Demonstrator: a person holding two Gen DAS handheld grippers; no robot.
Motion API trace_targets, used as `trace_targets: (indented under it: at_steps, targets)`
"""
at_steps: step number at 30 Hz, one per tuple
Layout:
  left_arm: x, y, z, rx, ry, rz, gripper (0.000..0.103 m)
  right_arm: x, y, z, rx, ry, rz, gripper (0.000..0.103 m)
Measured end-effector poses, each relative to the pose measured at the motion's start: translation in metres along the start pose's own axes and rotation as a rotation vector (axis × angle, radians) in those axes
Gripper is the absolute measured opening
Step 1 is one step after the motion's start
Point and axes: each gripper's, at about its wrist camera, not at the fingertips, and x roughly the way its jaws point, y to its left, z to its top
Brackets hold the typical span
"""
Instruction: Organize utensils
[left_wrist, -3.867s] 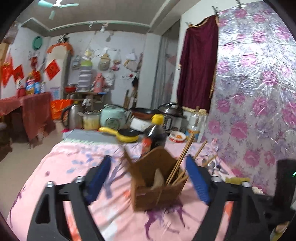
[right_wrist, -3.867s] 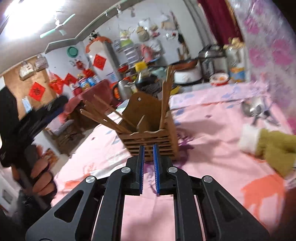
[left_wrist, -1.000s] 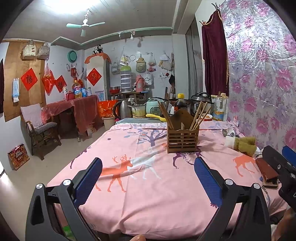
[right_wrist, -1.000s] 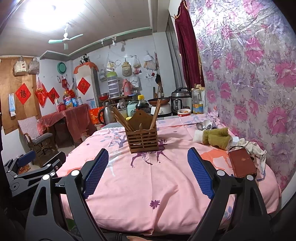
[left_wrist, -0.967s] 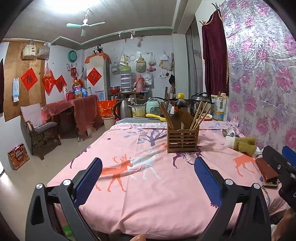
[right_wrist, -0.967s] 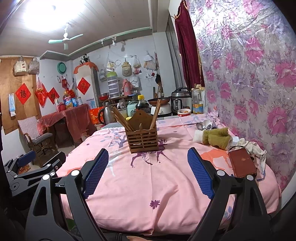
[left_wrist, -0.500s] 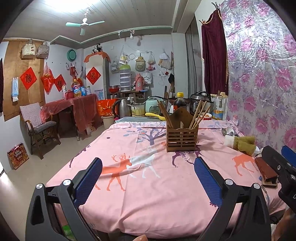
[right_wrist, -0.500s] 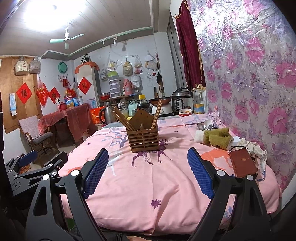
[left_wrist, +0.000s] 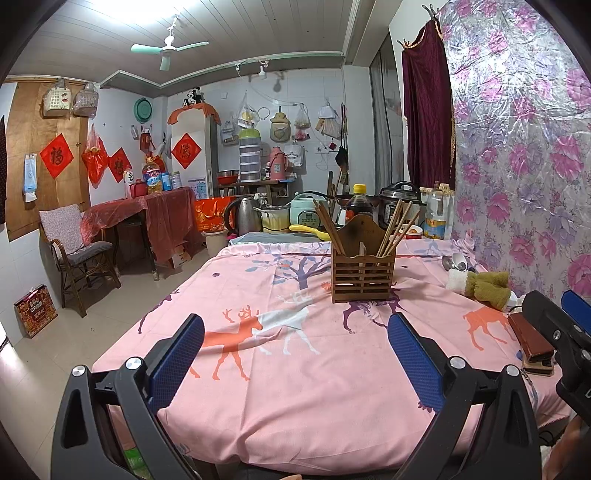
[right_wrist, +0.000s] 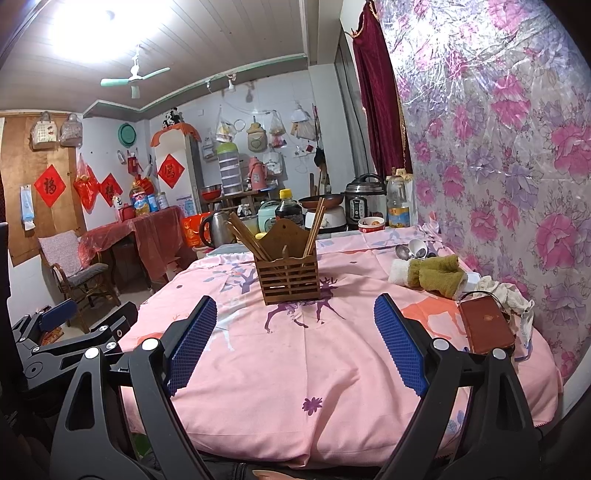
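A brown slatted wooden utensil holder stands upright in the middle of the table on a pink deer-print cloth. Chopsticks lean out of both its ends. Metal spoons lie at the far right by the wall. My left gripper hangs over the table's near edge, open and empty, well short of the holder. My right gripper is likewise open and empty, also well back from the holder. Each gripper shows at the edge of the other's view.
A rolled olive and white towel, a brown wallet and a white cloth lie along the right side by the floral wall covering. Kettle, rice cookers and bottles crowd the far end. A chair stands at left.
Nearly four seconds ago both grippers were close to the holder, the right one shut; both have since drawn back to the near edge and the right has opened. Over the last second nothing moved.
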Motion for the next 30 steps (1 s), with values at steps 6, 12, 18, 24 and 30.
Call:
trace_targets:
  at_steps: [6, 12, 18, 24, 30]
  targets:
    - [0.0005, -0.0001, 0.0005, -0.001, 0.003, -0.003, 0.098, -0.0002, 0.0002, -0.0001, 0.000, 0.000, 0.000, 0.085]
    - [0.0003, -0.0005, 0.0010, -0.004, 0.007, -0.004, 0.098, -0.0001, -0.0001, 0.0000, 0.001, 0.000, 0.000, 0.085]
    - [-0.0025, -0.0034, 0.0012, 0.009, -0.007, -0.006, 0.098, -0.0002, 0.0009, 0.0000, 0.001, 0.001, 0.000, 0.085]
    - [-0.0029, -0.0045, -0.0004, 0.010, -0.003, -0.009, 0.098, 0.0000, -0.0002, 0.0002, 0.001, 0.000, -0.001, 0.085]
    - [-0.0058, -0.0073, -0.0009, 0.016, -0.012, -0.008, 0.098, 0.0000, 0.0001, 0.0004, 0.001, 0.000, 0.000, 0.085]
